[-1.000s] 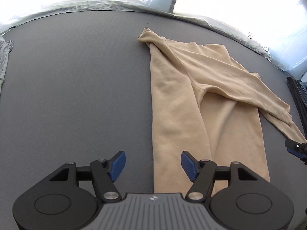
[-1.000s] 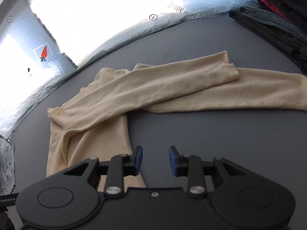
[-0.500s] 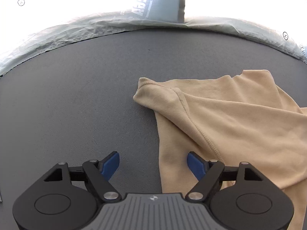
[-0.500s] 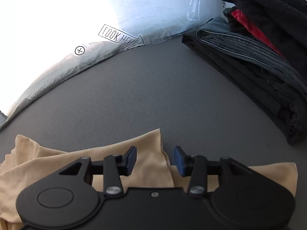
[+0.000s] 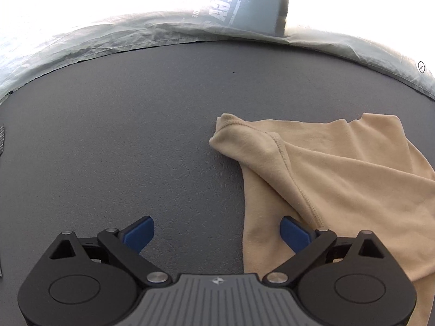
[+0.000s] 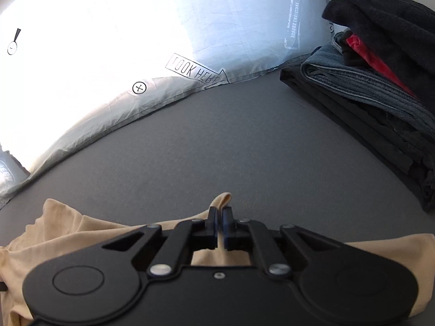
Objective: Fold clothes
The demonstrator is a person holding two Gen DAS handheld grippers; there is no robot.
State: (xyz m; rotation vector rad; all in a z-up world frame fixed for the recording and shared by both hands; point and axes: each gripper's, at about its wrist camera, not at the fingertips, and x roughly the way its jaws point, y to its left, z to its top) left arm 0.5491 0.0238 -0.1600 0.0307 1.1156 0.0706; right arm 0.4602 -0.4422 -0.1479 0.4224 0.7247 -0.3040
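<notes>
**Beige garment pinched at one corner, spread on grey table**

The table (image 5: 136, 141) is a broad dark grey surface with a fine pebbled grain, edged at the back by a crinkled pale sheet (image 6: 168, 87) printed with marks and lettering. On it lies the beige garment (image 5: 339, 179), soft and fleecy, with a stitched seam curving across it and a rounded folded corner pointing left. At the table's right edge sits a stack of folded clothes (image 6: 380, 89): black knit, blue denim, a strip of red.

The left claw (image 5: 217, 233) is released and still widening, its blue pads straddling the garment's left edge without pressing it. The right claw (image 6: 219, 217) is clenched on a small peak of the beige fabric, which pokes up between its fingers.
</notes>
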